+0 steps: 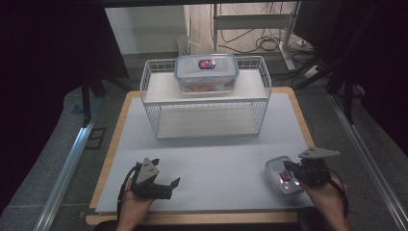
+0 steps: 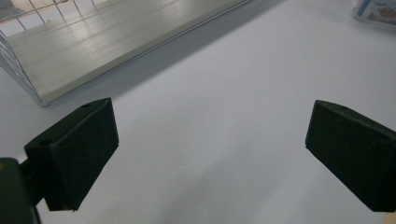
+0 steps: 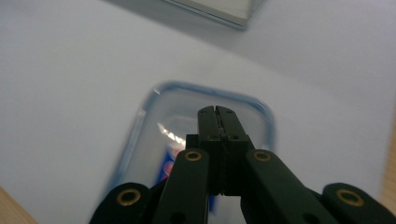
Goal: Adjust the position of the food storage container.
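A small clear container (image 1: 280,179) with a blue-rimmed lid and a red-and-blue label lies on the white mat near the front right. My right gripper (image 1: 287,167) hovers just over its lid (image 3: 154,121); the right gripper (image 3: 217,112) has its jaws pressed together with nothing between them. A larger container (image 1: 207,72) of the same kind stands on the top shelf of a white wire rack (image 1: 154,103). At the front left my left gripper (image 1: 167,172) rests low over the mat. The left gripper (image 2: 210,154) stands wide open and empty.
The rack's lower shelf (image 2: 116,42) is bare. The small container's corner (image 2: 376,11) shows far off in the left gripper view. The white mat (image 1: 216,159) covers a wooden table. Cables and a metal frame lie on the floor behind.
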The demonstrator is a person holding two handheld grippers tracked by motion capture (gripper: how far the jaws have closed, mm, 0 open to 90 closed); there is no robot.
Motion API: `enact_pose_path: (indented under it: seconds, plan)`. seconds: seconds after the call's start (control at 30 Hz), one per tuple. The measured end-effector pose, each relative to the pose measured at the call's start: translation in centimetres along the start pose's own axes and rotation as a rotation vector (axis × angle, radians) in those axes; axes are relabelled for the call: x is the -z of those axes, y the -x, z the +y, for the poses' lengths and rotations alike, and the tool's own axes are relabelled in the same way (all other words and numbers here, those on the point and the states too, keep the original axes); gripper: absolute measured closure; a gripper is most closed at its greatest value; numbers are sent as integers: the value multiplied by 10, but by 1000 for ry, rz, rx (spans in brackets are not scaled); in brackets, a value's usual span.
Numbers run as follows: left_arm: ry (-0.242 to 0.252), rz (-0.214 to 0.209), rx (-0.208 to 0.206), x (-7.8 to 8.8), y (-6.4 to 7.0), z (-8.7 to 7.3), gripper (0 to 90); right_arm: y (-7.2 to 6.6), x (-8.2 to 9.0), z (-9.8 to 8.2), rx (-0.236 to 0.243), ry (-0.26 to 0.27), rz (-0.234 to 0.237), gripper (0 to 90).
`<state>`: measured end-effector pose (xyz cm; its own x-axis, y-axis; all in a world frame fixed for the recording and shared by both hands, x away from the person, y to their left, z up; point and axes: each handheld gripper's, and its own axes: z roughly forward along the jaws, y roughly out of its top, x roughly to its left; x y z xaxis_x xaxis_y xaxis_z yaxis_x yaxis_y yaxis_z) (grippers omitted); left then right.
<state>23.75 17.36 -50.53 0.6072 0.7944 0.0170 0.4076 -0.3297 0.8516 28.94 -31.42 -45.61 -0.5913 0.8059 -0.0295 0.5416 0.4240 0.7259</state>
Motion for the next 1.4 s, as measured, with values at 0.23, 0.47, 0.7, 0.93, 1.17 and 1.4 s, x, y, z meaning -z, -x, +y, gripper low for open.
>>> enact_pose_path:
  seconds: [0.23, 0.47, 0.7, 0.93, 1.17, 1.4]
  plan:
    - [15, 8, 14, 1, 0, 1, 25, 23, 15, -24, -74, -23, -55, 894]
    - [17, 18, 16, 2, -1, 2, 25, 28, 15, -42, -100, -67, -70, 893]
    - [14, 16, 24, 2, -2, 2, 25, 24, 10, -40, -108, -63, -53, 894]
    - [5, 14, 15, 1, -1, 1, 26, -2, -15, -23, -60, -77, 61, 893]
    - [3, 14, 14, 2, -1, 2, 26, -22, -33, -8, -15, -91, 123, 893]
    - [4, 16, 10, 3, -1, 1, 27, -25, -26, -11, -11, -82, 143, 888]
